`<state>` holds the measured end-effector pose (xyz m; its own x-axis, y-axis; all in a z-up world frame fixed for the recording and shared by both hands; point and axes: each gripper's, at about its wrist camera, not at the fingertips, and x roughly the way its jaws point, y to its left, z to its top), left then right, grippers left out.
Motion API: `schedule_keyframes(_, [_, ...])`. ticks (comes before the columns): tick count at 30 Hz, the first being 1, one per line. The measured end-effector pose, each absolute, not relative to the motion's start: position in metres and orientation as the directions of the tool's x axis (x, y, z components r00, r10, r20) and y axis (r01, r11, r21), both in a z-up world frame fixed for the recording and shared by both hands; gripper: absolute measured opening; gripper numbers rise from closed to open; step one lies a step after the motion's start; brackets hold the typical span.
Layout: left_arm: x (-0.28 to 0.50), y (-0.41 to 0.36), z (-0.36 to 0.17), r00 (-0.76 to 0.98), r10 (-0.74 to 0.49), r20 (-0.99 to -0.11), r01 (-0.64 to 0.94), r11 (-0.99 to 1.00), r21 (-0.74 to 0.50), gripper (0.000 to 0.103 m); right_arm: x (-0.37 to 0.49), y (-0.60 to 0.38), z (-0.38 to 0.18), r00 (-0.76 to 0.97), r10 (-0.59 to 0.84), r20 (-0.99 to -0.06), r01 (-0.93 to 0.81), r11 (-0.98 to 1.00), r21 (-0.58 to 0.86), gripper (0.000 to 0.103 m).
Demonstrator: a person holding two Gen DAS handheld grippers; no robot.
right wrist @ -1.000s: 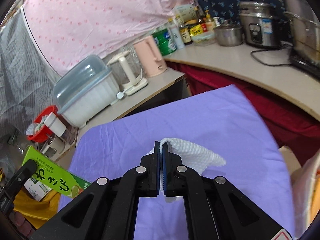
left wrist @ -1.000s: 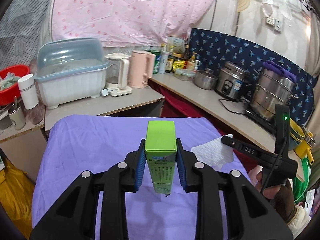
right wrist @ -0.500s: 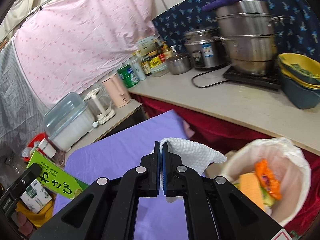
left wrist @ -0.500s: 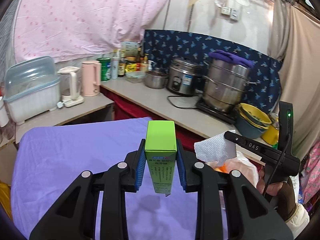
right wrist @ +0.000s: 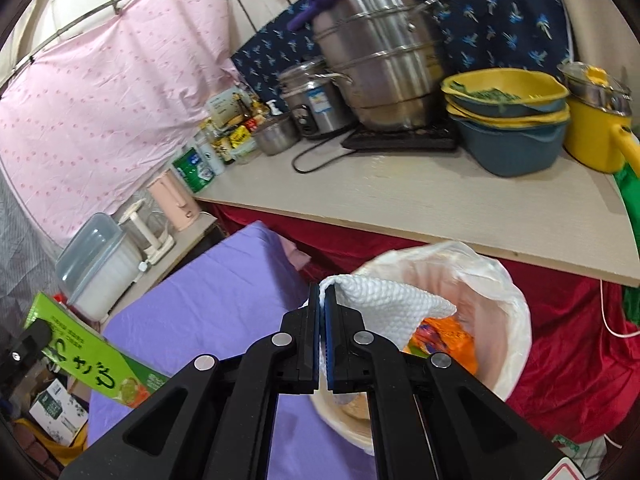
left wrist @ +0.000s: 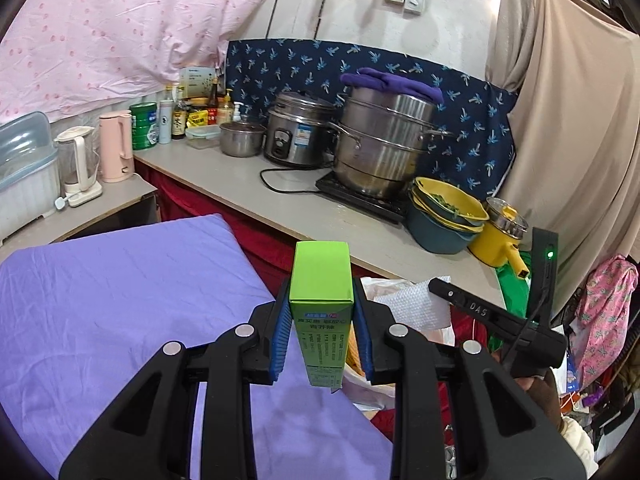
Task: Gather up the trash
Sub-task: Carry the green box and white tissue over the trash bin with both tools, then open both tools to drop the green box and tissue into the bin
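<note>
The right gripper (left wrist: pixel 438 286) carries the white letters "DAS" on its black finger. The green box (right wrist: pixel 92 360) shows big white Japanese letters "わさび" on its side. In the left wrist view the small print on the box's narrow face is Chinese, too small to read. The labels on the counter's bottles are not readable.

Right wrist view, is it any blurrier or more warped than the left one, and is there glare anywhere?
Right wrist view: the pale countertop looks slightly smeared, its edge bowed by the fisheye, while the white paper towel stays sharp. Left wrist view: crisper overall, print on the green cardboard box is readable, dark vignette in the corners. Only soft highlights on the tall steel steamer pot; no harsh glare.
</note>
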<state>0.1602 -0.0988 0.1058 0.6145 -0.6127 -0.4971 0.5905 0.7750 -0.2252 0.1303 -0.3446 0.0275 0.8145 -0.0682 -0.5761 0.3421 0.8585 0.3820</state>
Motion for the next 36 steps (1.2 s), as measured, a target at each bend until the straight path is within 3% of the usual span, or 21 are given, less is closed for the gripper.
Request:
schedule_keyframes(6, [0.154,-0.122,0.1,0.6,-0.61,-0.518,0.605,0.769,-0.206,0.027,0.12,-0.362,-0.004,0.783,-0.095,-0.615,0.395,0.84,0.373,0.013])
schedule_keyframes(8, [0.152,-0.127,0.098,0.599,-0.608,-0.521,0.606,0.769,-0.2,0.027,0.116,-0.365,-0.008,0.779,-0.116,-0.617,0.407,0.841,0.357,0.023])
schedule_keyframes(10, [0.152,-0.133,0.098,0.594,-0.61,-0.524,0.61,0.766,-0.201,0.027,0.111,-0.368,-0.008,0.784,-0.123,-0.608,0.412,0.836,0.363,0.038])
schedule_keyframes(13, [0.151,-0.143,0.098,0.587,-0.613,-0.528,0.617,0.762,-0.199,0.027,0.105,-0.374,-0.007,0.79,-0.119,-0.601,0.412,0.829,0.378,0.049])
schedule_keyframes(23, [0.159,-0.19,0.091,0.544,-0.646,-0.536,0.651,0.728,-0.216,0.027,0.099,-0.383,-0.02,0.781,-0.063,-0.622,0.396,0.82,0.414,0.051])
schedule_keyframes(28, [0.166,-0.22,0.069,0.512,-0.629,-0.586,0.654,0.727,-0.209,0.027,0.098,-0.391,-0.042,0.751,-0.048,-0.658,0.424,0.799,0.426,0.051])
schedule_keyframes(36, [0.164,-0.221,0.059,0.506,-0.624,-0.595,0.66,0.725,-0.198,0.027,0.053,-0.393,-0.063,0.737,-0.035,-0.676,0.448,0.773,0.449,0.051])
